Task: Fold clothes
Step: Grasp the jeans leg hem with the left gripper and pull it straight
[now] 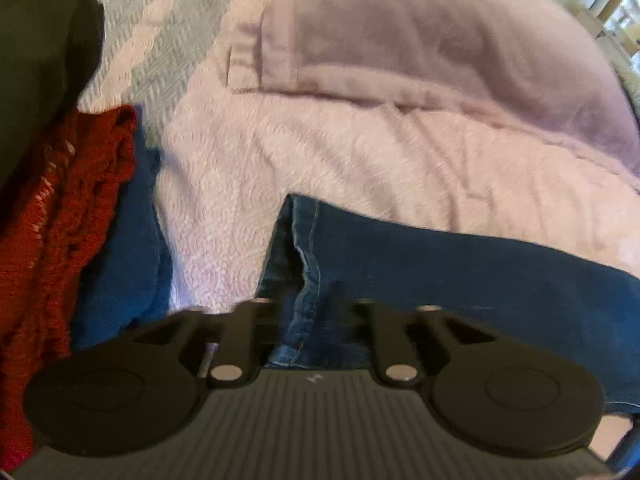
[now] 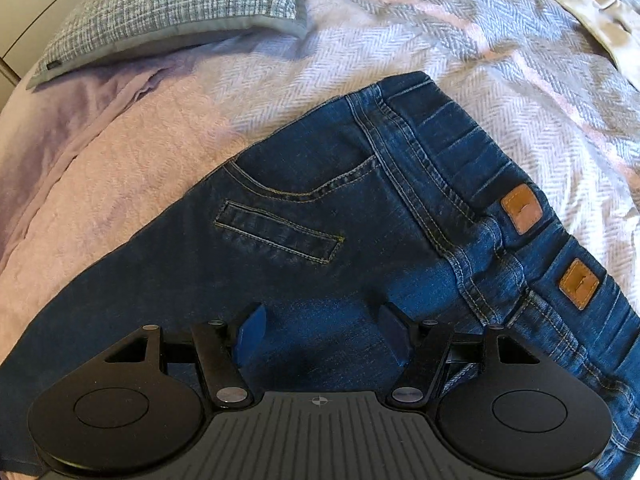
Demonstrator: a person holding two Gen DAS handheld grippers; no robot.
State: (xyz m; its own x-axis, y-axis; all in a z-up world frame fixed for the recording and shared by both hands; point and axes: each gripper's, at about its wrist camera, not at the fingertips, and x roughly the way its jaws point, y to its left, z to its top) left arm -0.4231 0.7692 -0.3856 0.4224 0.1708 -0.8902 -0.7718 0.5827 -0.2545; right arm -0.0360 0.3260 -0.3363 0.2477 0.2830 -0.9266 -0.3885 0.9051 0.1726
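Your colours on the bed

You have dark blue jeans [image 2: 304, 216] with yellow-tan stitching and two tan leather patches [image 2: 522, 208], a pale pink bedspread [image 1: 320, 160], a grey herringbone blanket [image 2: 480, 48], a grey-and-white checked cushion [image 2: 172, 8], a red knit [image 1: 60, 208], and a blue garment [image 1: 128, 256] beside it.
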